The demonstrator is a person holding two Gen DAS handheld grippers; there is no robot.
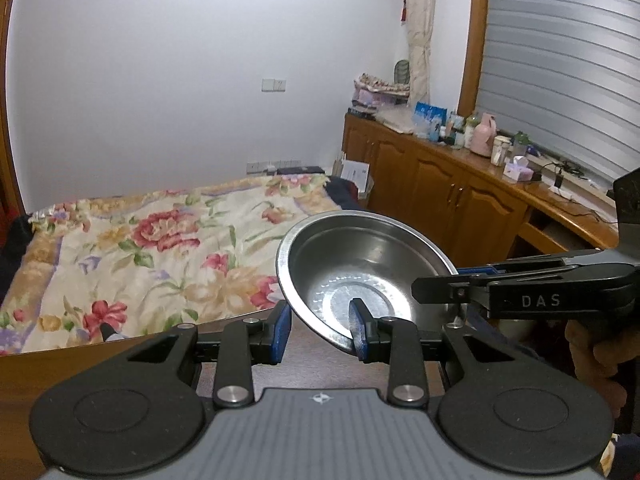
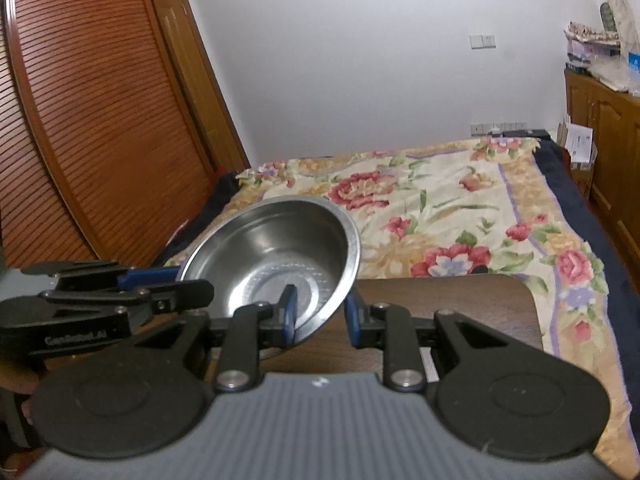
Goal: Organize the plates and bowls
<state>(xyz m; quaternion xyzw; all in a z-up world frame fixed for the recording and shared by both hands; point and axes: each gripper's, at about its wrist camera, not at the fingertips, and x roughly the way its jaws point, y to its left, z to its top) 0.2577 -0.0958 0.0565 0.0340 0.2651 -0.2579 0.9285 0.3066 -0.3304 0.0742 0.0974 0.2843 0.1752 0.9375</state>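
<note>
Steel bowl, brushed metal, dull sheen, embossed dotted base. Gripper fingers: matt black plastic, blue ribbed pads. Table: dark smooth wood. Bedspread: floral cloth. Cabinets: glossy varnished wood.

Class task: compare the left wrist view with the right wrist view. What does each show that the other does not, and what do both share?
Left wrist only: a cluttered wooden counter and a slatted blind.

Right wrist only: louvred wooden doors and the dark table's rounded corner.

Both: the steel bowl, tilted, gripped at its rim by the left tool and the right tool, above the floral bedspread.
</note>
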